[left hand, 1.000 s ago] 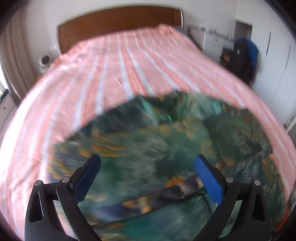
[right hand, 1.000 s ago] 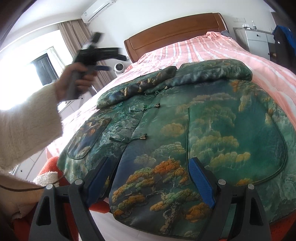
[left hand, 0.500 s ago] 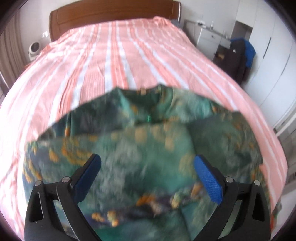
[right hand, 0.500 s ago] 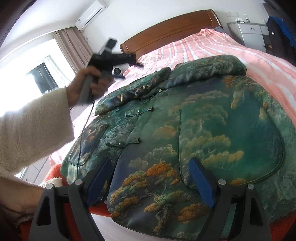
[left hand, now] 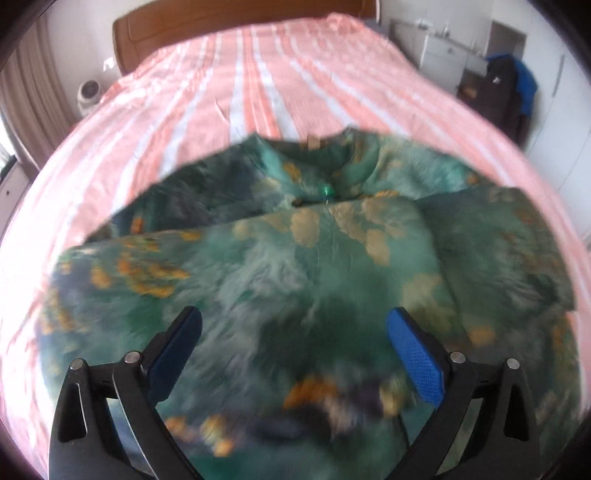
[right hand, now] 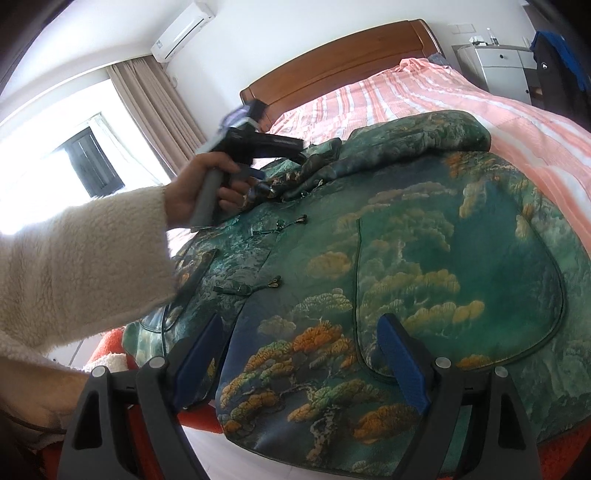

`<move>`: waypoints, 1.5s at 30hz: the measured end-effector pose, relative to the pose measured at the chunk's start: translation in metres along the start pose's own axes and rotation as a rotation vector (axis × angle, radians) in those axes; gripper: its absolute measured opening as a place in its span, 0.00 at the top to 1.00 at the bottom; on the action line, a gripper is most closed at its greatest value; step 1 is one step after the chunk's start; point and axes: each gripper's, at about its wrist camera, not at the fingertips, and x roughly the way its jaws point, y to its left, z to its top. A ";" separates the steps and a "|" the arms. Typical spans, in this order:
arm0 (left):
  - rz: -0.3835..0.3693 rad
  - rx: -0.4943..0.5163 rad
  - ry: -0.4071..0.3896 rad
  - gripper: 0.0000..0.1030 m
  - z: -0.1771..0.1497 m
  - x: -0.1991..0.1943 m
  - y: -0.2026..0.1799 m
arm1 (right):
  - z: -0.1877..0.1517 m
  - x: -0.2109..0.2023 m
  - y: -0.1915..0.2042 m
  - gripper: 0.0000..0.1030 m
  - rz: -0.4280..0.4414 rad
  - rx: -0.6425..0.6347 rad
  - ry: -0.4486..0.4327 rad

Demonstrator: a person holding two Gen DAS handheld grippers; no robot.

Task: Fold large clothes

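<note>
Item 1, jacket (right hand: 424, 266): large green brocade garment w/ orange and gold tree pattern, laid front-up across the near end of a bed (left hand: 258, 85). Bed is covered by a pink-and-white striped sheet; a wooden headboard (right hand: 343, 62) is seen at the far end. Collar (left hand: 332, 166) is pointed toward the headboard. Front is closed w/ knotted frog fasteners (right hand: 291, 221). A sleeve (right hand: 417, 144) is folded across the upper chest. A rounded patch pocket (right hand: 461, 288) is seen on the panel nearest the right wrist cam. Hem is draped over the bed's near edge, above an orange-red blanket (right hand: 110, 347).

Item 2, left gripper (left hand: 293, 354): held above the jacket's mid-body, jaws spread wide, nothing gripped; blue pads (left hand: 415, 363) clear of cloth. Left wrist view is motion-blurred. In the right wrist view the tool (right hand: 258, 147) is seen near the collar, gripped by a hand (right hand: 199, 192) in a cream fleece sleeve.

Item 3, right gripper (right hand: 295, 354): positioned over the hem, near the lower front opening, jaws fully apart, nothing held.

Misc.: wall AC unit (right hand: 181, 29), curtains (right hand: 155, 110), white cabinet (right hand: 498, 66).
</note>
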 end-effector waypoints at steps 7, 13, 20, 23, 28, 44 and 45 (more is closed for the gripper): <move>0.164 0.264 -0.045 0.02 -0.065 -0.097 0.037 | 0.000 0.001 0.004 0.17 -0.012 -0.013 -0.003; 0.425 0.564 0.013 0.02 -0.142 -0.185 0.086 | 0.001 0.000 0.009 0.14 -0.022 -0.038 -0.007; 0.108 0.251 0.075 0.01 -0.232 -0.186 0.078 | -0.001 0.010 0.024 0.13 -0.022 -0.092 0.016; 0.034 0.164 0.059 0.01 -0.251 -0.163 0.054 | -0.006 0.013 0.034 0.10 -0.061 -0.138 0.029; -0.096 -0.002 -0.047 0.01 -0.244 -0.157 0.031 | -0.011 0.008 0.041 0.10 -0.120 -0.182 0.019; 0.071 -0.209 -0.070 0.01 -0.255 -0.154 0.081 | -0.014 0.015 0.042 0.10 -0.140 -0.199 0.038; 0.077 -0.219 -0.072 0.01 -0.255 -0.154 0.084 | -0.013 0.014 0.041 0.10 -0.141 -0.192 0.034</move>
